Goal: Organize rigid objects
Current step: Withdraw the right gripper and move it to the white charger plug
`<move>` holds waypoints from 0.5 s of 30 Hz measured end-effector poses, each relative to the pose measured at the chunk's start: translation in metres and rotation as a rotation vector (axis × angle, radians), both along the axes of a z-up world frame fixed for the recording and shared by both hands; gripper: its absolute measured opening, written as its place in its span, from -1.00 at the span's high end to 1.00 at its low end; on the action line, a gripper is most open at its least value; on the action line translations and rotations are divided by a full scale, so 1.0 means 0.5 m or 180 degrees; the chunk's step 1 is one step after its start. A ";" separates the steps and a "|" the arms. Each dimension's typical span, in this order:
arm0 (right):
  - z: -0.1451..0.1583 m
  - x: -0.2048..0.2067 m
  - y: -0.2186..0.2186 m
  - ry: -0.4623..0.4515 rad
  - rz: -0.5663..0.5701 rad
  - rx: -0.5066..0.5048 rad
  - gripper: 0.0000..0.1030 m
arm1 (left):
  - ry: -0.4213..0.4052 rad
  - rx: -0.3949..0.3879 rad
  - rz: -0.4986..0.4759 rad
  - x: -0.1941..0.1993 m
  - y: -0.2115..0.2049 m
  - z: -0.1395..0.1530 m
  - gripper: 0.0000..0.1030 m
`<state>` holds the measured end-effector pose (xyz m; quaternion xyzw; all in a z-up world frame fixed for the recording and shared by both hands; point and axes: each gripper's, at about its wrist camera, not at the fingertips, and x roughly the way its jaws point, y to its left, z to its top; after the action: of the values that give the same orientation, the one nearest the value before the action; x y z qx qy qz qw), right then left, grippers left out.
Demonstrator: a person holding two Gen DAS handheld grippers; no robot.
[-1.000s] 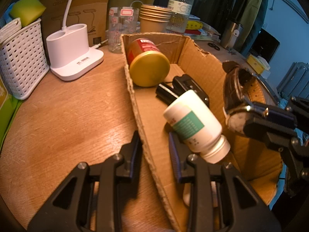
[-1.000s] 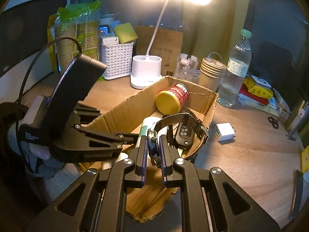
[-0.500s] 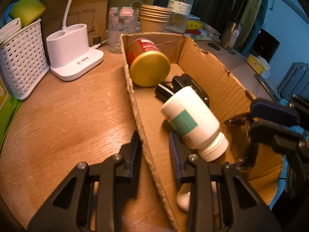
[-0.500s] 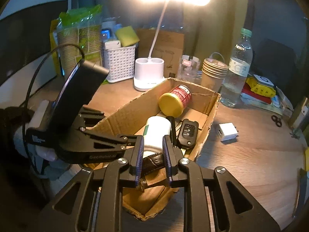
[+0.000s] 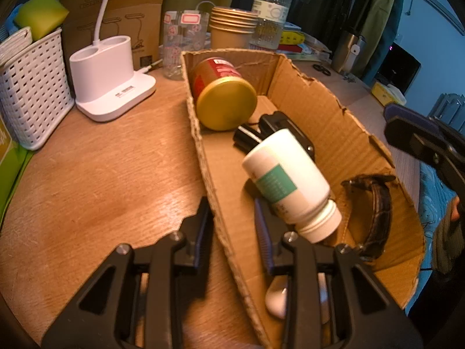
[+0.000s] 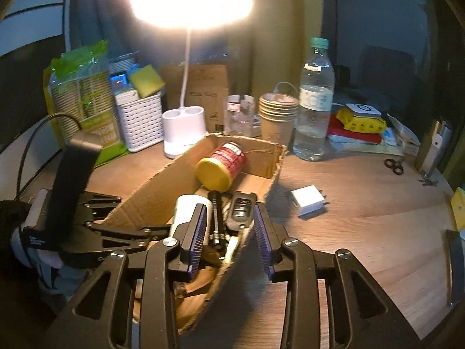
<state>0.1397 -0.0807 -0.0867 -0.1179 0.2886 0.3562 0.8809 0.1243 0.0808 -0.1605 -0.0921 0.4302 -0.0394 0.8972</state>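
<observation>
An open cardboard box (image 5: 328, 116) holds a red jar with a gold lid (image 5: 223, 99), a black car key (image 5: 286, 128), a white pill bottle (image 5: 287, 186) and a dark leather watch (image 5: 377, 215) lying at its near right corner. My left gripper (image 5: 232, 229) is open, its jaws straddling the box's left wall without pressing it. My right gripper (image 6: 229, 232) is open and empty above the box's near end (image 6: 232, 264); the watch lies loose below it. A white charger plug (image 6: 308, 200) sits on the table to the right of the box.
A white lamp base (image 5: 113, 81), white lattice basket (image 5: 29, 87), clear glass (image 5: 183, 46), stacked paper cups (image 6: 276, 116) and water bottle (image 6: 315, 101) stand behind the box. Small scissors (image 6: 393, 165) lie at the far right.
My right gripper lowered the watch into the box, opened and let go of it, then pulled back. The watch now rests in the box. My left gripper has stayed in place.
</observation>
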 end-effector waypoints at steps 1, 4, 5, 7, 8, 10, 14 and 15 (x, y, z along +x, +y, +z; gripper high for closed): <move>-0.001 0.005 -0.003 0.0010 -0.0028 0.0005 0.30 | 0.0000 0.0000 0.0000 0.000 0.000 0.000 0.38; -0.006 0.019 -0.011 0.0028 -0.0100 0.0013 0.28 | 0.0000 0.0000 0.0000 0.000 0.000 0.000 0.38; -0.007 0.023 -0.013 0.0037 -0.0121 0.0019 0.28 | 0.0000 0.0000 0.0000 0.000 0.000 0.000 0.38; -0.012 0.035 -0.018 0.0055 -0.0171 0.0025 0.19 | 0.0000 0.0000 0.0000 0.000 0.000 0.000 0.38; -0.014 0.041 -0.022 0.0060 -0.0206 0.0022 0.15 | 0.0000 0.0000 0.0000 0.000 0.000 0.000 0.38; -0.019 0.054 -0.028 0.0076 -0.0289 0.0024 0.07 | 0.0000 0.0000 0.0000 0.000 0.000 0.000 0.38; -0.026 0.076 -0.043 0.0149 -0.0405 0.0090 0.06 | 0.0000 0.0000 0.0000 0.000 0.000 0.000 0.37; -0.027 0.080 -0.045 0.0157 -0.0425 0.0094 0.05 | 0.0000 0.0000 0.0000 0.000 0.000 0.000 0.37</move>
<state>0.1796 -0.1031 -0.1001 -0.0766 0.3122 0.3036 0.8969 0.1242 0.0806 -0.1605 -0.0921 0.4302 -0.0394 0.8972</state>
